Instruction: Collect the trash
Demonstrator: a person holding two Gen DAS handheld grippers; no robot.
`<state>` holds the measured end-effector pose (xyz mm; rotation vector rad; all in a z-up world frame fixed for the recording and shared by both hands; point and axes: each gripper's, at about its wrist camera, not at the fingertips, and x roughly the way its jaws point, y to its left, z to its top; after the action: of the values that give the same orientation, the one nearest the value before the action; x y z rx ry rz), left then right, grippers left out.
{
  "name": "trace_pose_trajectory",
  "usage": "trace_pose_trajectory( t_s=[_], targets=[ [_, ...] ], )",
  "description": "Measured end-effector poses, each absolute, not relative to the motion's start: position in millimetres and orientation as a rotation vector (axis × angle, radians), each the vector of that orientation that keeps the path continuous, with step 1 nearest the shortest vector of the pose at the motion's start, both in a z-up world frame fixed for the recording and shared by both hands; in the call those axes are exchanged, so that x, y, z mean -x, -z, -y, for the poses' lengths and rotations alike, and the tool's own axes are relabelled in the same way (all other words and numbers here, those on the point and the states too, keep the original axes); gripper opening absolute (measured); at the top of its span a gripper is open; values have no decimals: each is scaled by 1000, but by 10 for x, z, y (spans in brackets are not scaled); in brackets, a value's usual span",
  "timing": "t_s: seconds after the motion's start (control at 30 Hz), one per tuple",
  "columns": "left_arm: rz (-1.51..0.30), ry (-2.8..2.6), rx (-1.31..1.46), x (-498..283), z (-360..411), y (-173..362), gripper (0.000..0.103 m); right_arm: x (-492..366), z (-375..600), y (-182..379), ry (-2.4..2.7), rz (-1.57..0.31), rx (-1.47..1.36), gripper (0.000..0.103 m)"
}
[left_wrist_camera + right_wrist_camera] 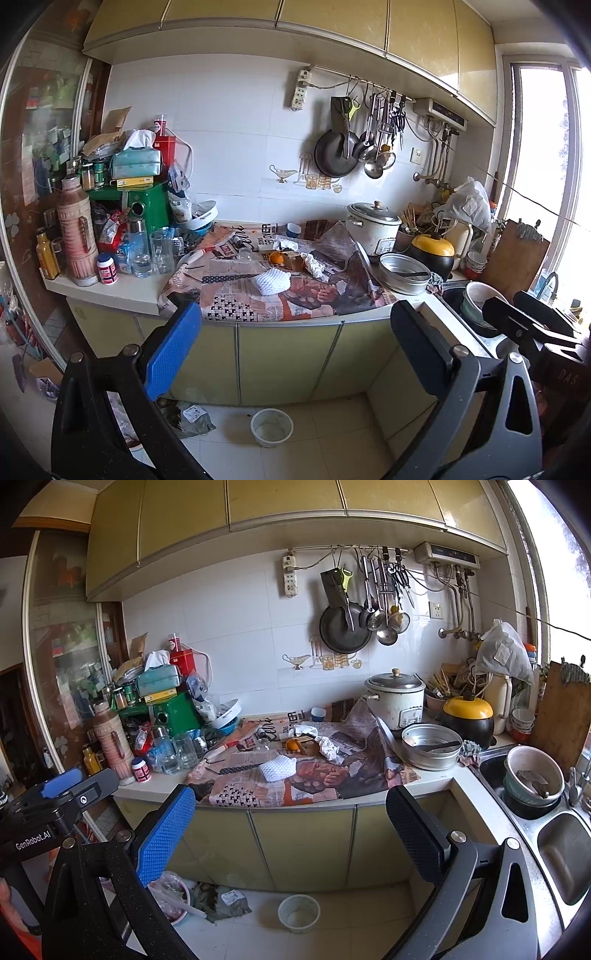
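Observation:
A kitchen counter covered with newspaper [280,295] carries trash: a white foam fruit net [273,281], crumpled white paper [314,264], a crumpled tissue [286,243], and an orange peel [276,257] beside a brown scrap. The same foam net [277,768] and crumpled paper [328,747] show in the right wrist view. My left gripper [295,350] is open and empty, held back from the counter's front edge. My right gripper [291,834] is also open and empty, at a similar distance; it shows at the right edge of the left view [524,325].
Bottles, jars and a green box [147,206] crowd the counter's left. A rice cooker [373,225], metal pan [404,273] and yellow-lidded pot [432,251] stand at right, with a sink [532,797] holding bowls. On the floor are a white bowl [271,426] and bagged litter [192,417].

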<state>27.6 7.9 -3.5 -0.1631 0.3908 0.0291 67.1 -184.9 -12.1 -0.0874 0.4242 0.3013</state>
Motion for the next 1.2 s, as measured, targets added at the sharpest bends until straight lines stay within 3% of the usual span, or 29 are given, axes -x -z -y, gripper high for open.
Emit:
trace_pose_trajectory(
  t_s=[1.2],
  targets=[
    [-387, -17, 155, -228, -8, -13, 103, -646, 1823, 26, -310, -421, 85, 103]
  ],
)
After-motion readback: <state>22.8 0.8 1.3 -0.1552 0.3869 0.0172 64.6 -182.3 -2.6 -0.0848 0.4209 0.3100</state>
